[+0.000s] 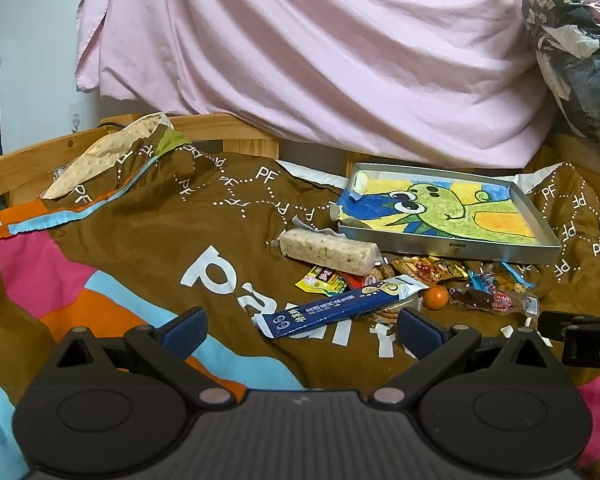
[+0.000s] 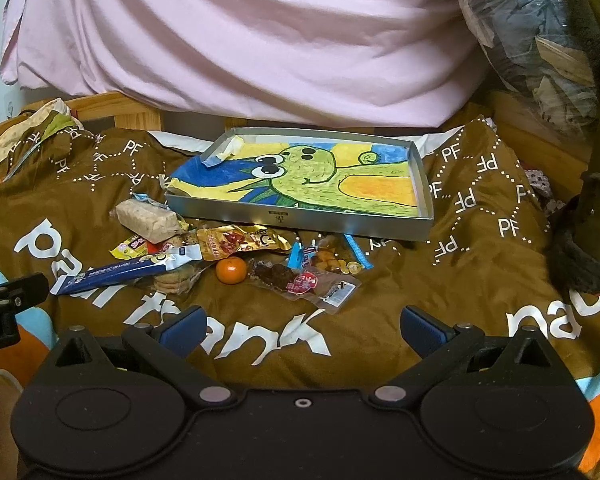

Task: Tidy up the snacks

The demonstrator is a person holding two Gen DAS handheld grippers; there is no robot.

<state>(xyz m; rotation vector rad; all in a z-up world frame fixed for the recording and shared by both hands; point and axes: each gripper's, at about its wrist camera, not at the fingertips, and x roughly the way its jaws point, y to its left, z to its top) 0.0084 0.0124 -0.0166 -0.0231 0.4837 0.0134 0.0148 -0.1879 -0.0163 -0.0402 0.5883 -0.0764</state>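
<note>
tray (image 2: 296, 216) on the bedspread (image 2: 380, 280), far side | snack pile just before its near wall | rice bar (image 2: 146, 220) at pile's left | long packet (image 2: 128, 270) nearest left | orange (image 2: 231, 270) mid-pile | jerky pack (image 2: 304, 282) right of orange | sheet (image 2: 240, 40) behind tray

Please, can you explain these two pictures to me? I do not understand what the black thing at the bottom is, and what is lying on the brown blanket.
The black thing is a hand-held tool with two blue-tipped fingers; a person holds one in each hand. Each carries a camera looking forward along its fingers. One picture is from the left tool, the other from the right tool. Both are open and hold nothing.

On the blanket lies a pile of snacks: a blue packet, a rice bar, a small orange, a clear packet with dark pieces and other wrappers. Behind them sits a metal tray lined with a green cartoon drawing. No snack is in it.
</note>
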